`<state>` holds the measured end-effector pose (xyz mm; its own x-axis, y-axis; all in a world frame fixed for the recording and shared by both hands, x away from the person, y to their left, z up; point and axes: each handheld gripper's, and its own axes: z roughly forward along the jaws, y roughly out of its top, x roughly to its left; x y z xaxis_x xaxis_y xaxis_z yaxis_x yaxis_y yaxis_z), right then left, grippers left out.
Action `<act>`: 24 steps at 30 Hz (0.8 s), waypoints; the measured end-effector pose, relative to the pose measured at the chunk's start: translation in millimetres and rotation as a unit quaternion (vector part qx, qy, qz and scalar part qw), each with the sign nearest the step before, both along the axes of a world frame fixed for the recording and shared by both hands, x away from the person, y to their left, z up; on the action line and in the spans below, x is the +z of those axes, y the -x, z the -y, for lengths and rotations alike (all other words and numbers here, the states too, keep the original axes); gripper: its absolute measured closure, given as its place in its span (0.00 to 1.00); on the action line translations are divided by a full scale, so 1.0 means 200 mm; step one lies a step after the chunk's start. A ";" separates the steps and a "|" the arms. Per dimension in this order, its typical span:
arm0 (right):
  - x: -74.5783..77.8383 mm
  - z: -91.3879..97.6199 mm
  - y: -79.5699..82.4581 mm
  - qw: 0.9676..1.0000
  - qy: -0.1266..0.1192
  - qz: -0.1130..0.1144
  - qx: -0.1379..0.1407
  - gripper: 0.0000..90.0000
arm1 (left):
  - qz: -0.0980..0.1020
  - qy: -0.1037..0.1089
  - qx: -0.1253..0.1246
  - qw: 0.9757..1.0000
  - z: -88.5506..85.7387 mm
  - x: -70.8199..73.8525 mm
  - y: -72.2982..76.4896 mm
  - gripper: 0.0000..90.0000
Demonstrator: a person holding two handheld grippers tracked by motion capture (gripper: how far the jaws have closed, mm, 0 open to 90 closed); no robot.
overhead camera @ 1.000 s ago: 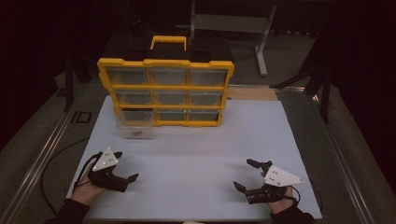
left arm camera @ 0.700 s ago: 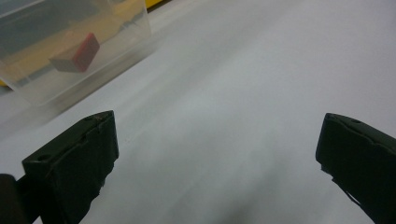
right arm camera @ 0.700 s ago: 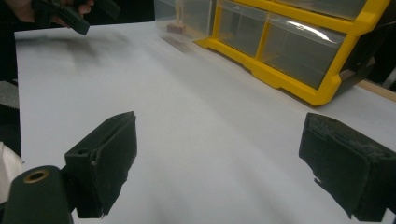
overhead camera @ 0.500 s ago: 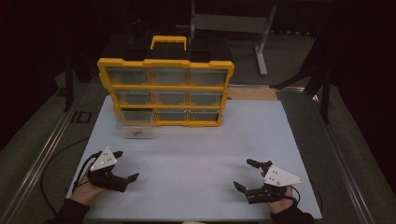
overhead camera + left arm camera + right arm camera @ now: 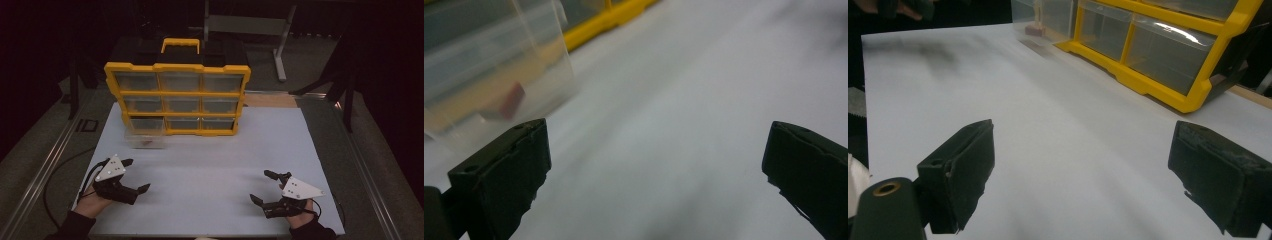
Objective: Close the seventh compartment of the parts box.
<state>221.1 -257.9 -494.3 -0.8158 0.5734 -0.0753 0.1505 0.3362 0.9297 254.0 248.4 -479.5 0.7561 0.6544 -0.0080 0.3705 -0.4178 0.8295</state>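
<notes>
A yellow organizer case (image 5: 177, 97) with clear drawers and a handle stands upright at the back of the white table (image 5: 210, 165). One clear drawer (image 5: 145, 139) sits pulled out on the table below its bottom-left slot, with a small red piece inside (image 5: 511, 100). My left gripper (image 5: 132, 176) rests open at the front left, its jaws wide apart on bare table, the drawer (image 5: 494, 65) just ahead on its left. My right gripper (image 5: 263, 186) rests open at the front right, facing the case (image 5: 1158, 55) across the table.
A metal stand (image 5: 250, 25) and dark floor lie behind the table. A wooden strip (image 5: 270, 100) shows at the table's back right edge. Cables trail from both grippers off the front corners.
</notes>
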 end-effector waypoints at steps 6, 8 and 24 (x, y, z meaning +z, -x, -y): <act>0.01 0.00 0.01 1.000 -0.004 0.000 -0.004 0.13 | 0.012 -0.005 0.013 1.000 -0.01 0.09 -0.02 0.00; 0.01 0.00 0.01 1.000 -0.005 0.000 -0.004 0.13 | 0.016 -0.008 0.012 1.000 -0.01 0.13 -0.03 0.00; 0.00 0.00 0.00 1.000 -0.003 0.000 -0.002 0.13 | 0.040 -0.003 0.083 0.996 0.00 0.16 -0.10 0.00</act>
